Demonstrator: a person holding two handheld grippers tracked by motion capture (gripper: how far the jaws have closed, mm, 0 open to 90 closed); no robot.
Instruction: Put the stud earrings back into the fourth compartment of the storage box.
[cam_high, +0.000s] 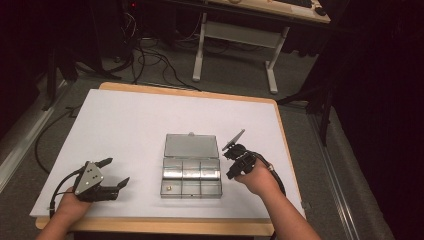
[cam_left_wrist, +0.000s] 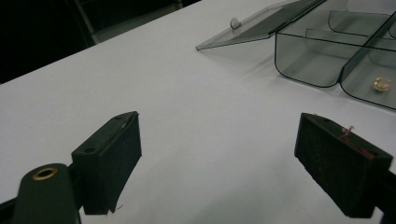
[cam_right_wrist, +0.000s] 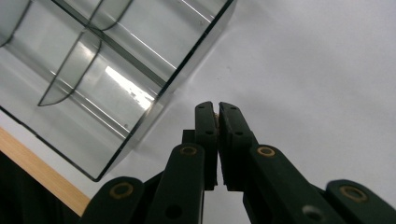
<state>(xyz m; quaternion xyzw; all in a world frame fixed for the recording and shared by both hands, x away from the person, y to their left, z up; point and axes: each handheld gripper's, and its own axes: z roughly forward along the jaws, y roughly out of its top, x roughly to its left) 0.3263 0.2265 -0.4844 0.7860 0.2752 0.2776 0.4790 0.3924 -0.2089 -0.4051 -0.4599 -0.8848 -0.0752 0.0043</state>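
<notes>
One tiny pale piece, pinched between the closed fingers of the right gripper (cam_right_wrist: 217, 109) beside the clear plastic compartment box (cam_high: 191, 175), could have slipped out and rolled across the white bench (cam_high: 125, 130), while the left gripper (cam_left_wrist: 219, 154) waited wide open and empty.

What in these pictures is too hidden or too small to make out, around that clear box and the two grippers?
- Right gripper, right gripper view: jaws pressed together with a tan speck between the tips; too small to identify.
- Small brass piece in the clear box, left gripper view: blurred, its kind unclear.
- Clear box, right gripper view: cut off by the top and left edges, so most compartments are unseen.
- Left gripper, high view: jaws open; the hand covers its rear.
</notes>
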